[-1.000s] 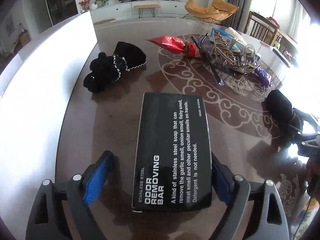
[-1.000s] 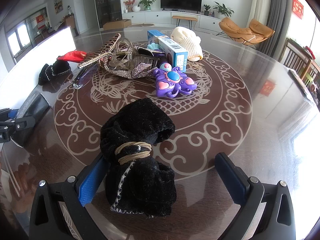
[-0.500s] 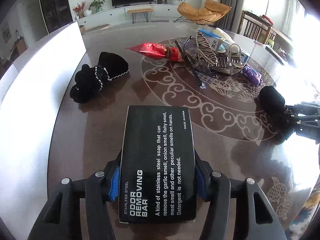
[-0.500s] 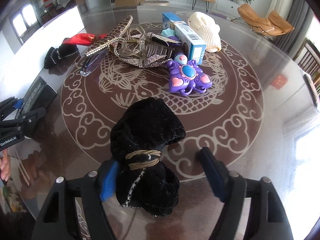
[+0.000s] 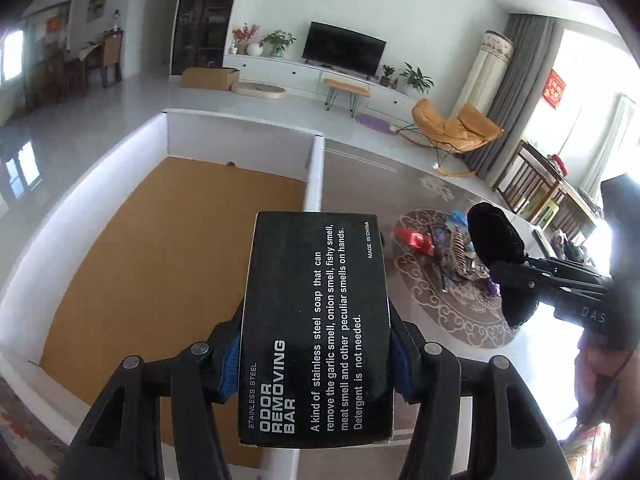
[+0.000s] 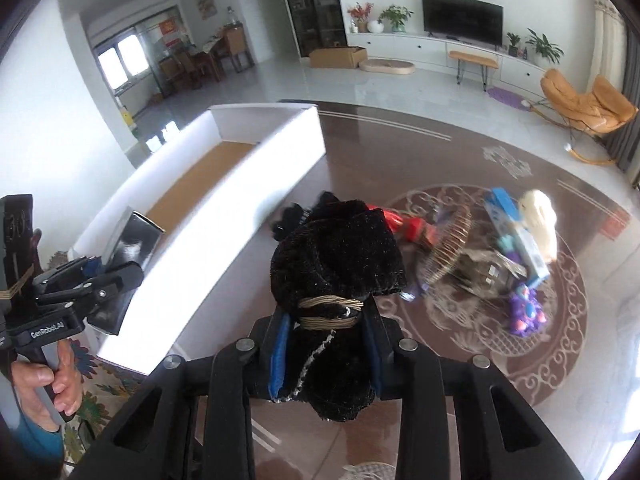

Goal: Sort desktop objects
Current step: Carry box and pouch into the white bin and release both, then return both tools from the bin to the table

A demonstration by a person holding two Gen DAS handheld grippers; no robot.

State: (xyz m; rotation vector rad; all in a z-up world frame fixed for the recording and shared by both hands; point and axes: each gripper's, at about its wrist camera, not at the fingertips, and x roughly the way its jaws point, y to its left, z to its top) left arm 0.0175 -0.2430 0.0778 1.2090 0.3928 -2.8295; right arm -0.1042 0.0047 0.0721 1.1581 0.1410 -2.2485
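My left gripper [image 5: 316, 356] is shut on a black box [image 5: 316, 320] printed "ODOR REMOVING BAR" and holds it in the air over the right wall of a white tray [image 5: 314, 168] with a brown cork floor. My right gripper [image 6: 326, 344] is shut on a black velvet pouch [image 6: 336, 264] tied with a gold cord, lifted above the table beside the tray [image 6: 248, 184]. The pouch [image 5: 496, 240] and right gripper also show in the left wrist view. The box [image 6: 128, 248] and left gripper [image 6: 92, 276] show at the left of the right wrist view.
On the round dark table [image 6: 460, 152] lies a pile: a red packet [image 6: 412, 226], rhinestone hair clips [image 6: 452, 252], a blue-white box [image 6: 520, 240], a cream knit item [image 6: 540, 216], a purple toy [image 6: 528, 312]. A second black pouch [image 6: 292, 216] lies by the tray wall.
Both grippers have risen off the table with their loads. The left moved the box left, over the tray's edge. The right closed fully on the pouch and lifted it toward the tray.
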